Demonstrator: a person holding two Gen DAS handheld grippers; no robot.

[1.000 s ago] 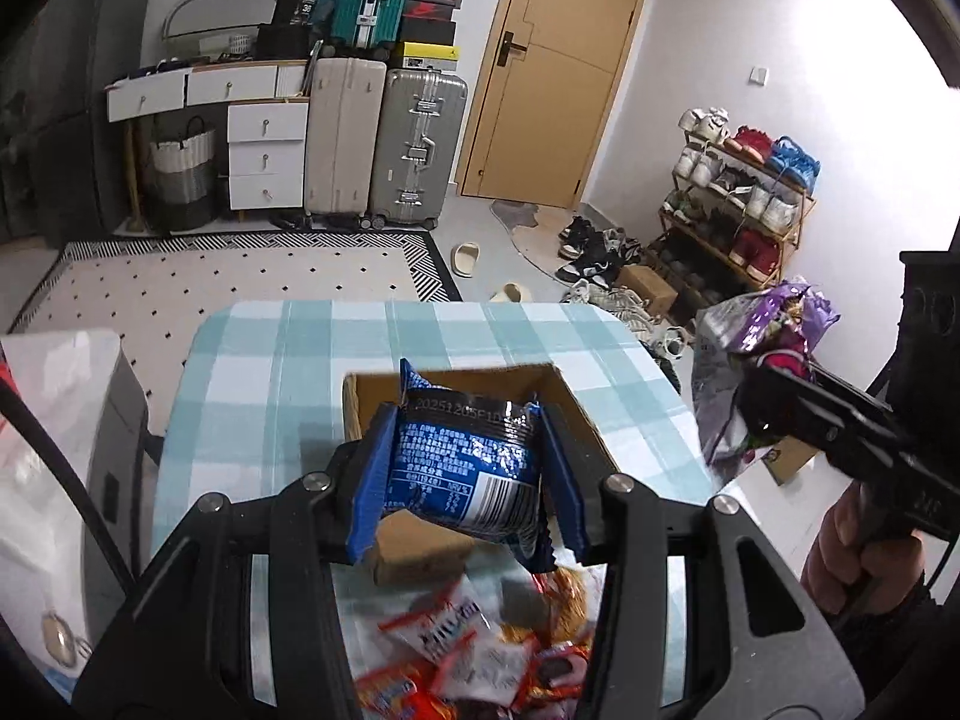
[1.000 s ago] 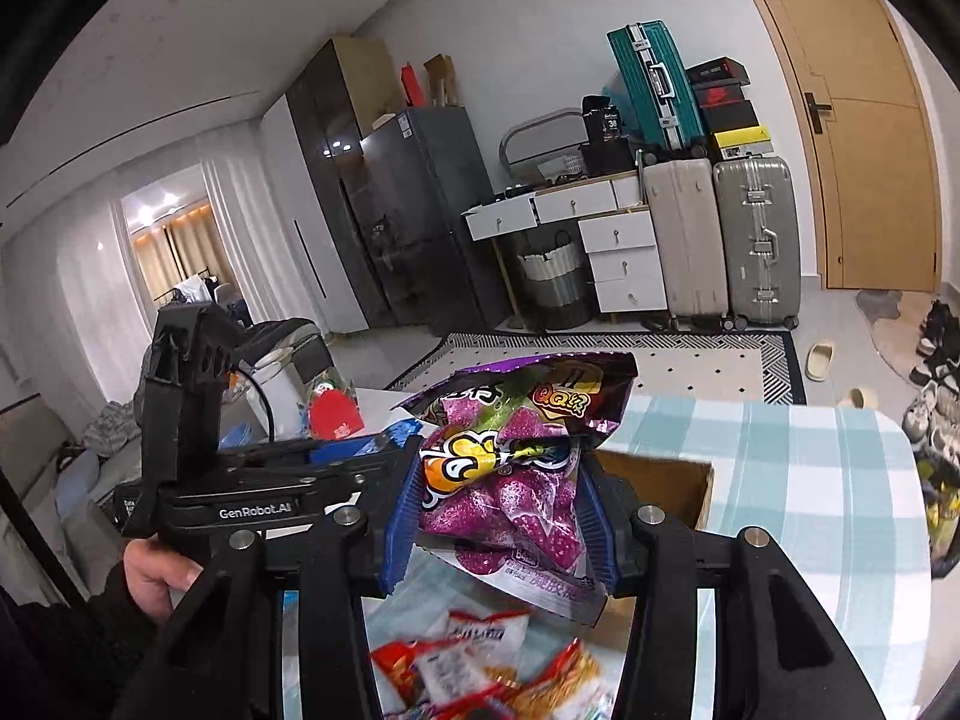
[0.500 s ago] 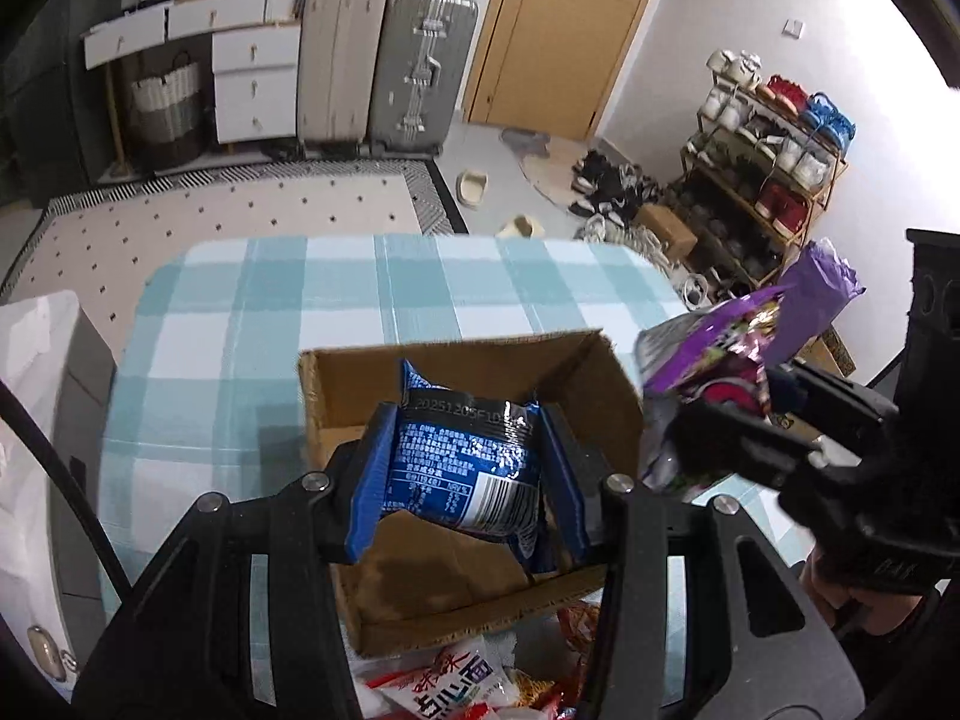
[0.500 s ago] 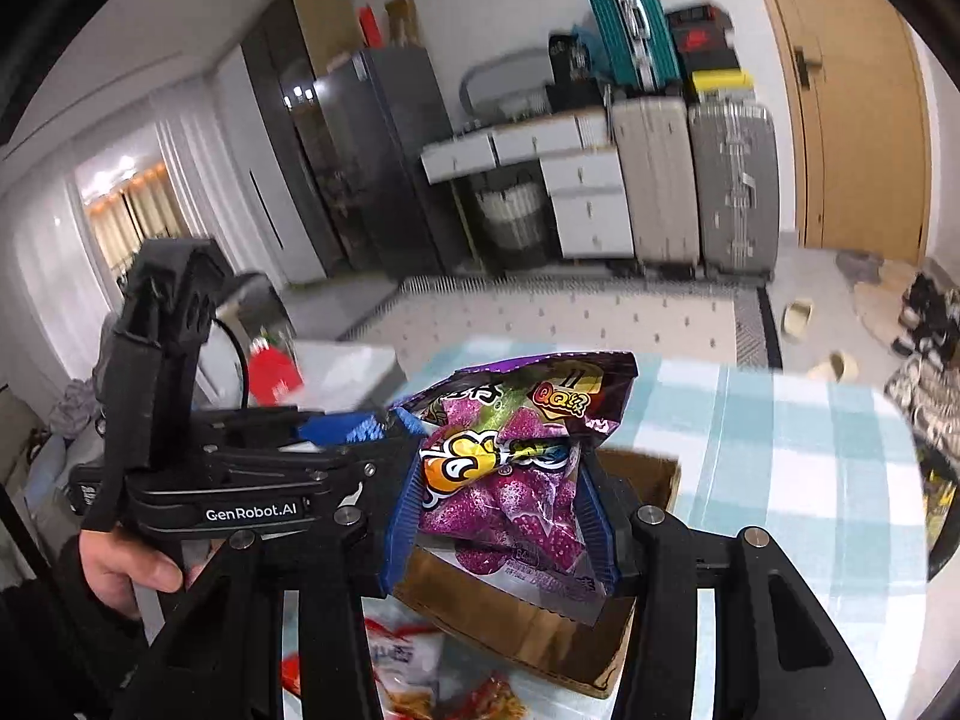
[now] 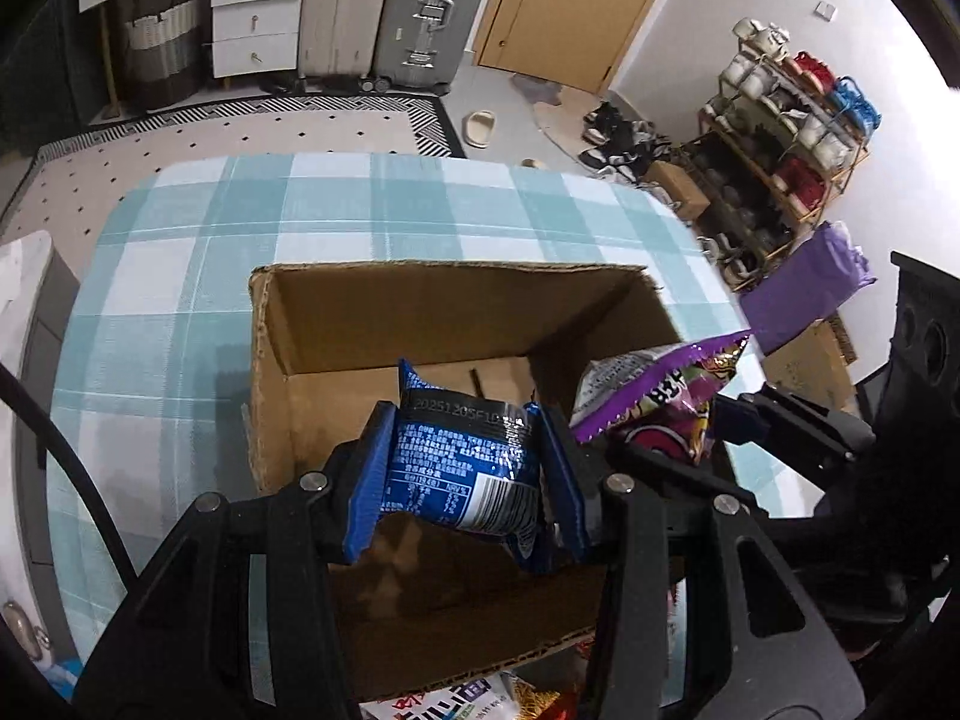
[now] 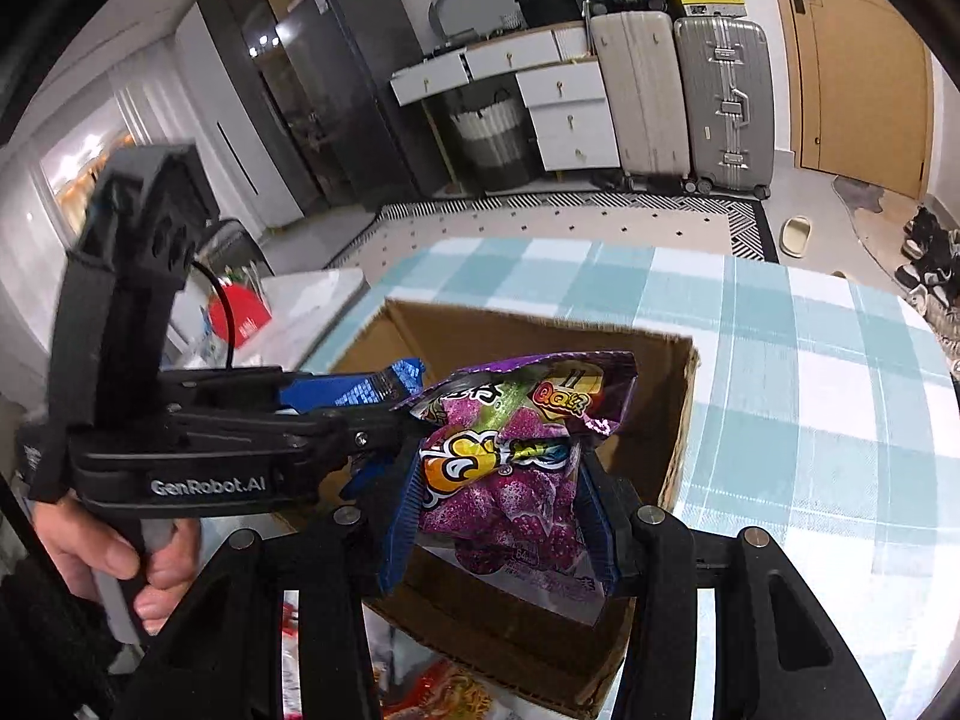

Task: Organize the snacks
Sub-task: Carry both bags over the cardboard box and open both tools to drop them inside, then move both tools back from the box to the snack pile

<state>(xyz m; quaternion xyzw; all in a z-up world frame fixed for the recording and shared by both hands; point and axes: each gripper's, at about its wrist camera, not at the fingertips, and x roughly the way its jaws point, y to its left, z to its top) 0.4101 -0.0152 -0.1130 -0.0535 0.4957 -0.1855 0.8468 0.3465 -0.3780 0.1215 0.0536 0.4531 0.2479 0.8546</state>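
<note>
the left gripper (image 5: 462, 474) clamps a blue snack packet (image 5: 465, 468) between its fingers (image 5: 369, 480) above the open cardboard box (image 5: 384, 312) on the checked table (image 5: 180, 276). beside it, the right gripper (image 5: 714, 420) grips a purple snack bag (image 5: 654, 384) at the box's right wall.

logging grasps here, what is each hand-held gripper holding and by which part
Left hand-held gripper: blue snack packet, pinched across its lower side edges. Right hand-held gripper: purple candy bag, clamped across its middle. Both hang over the cardboard box.

Suitcases (image 5: 384, 6) and white drawers (image 5: 255, 18) line the far wall beside a wooden door (image 5: 576, 6).
</note>
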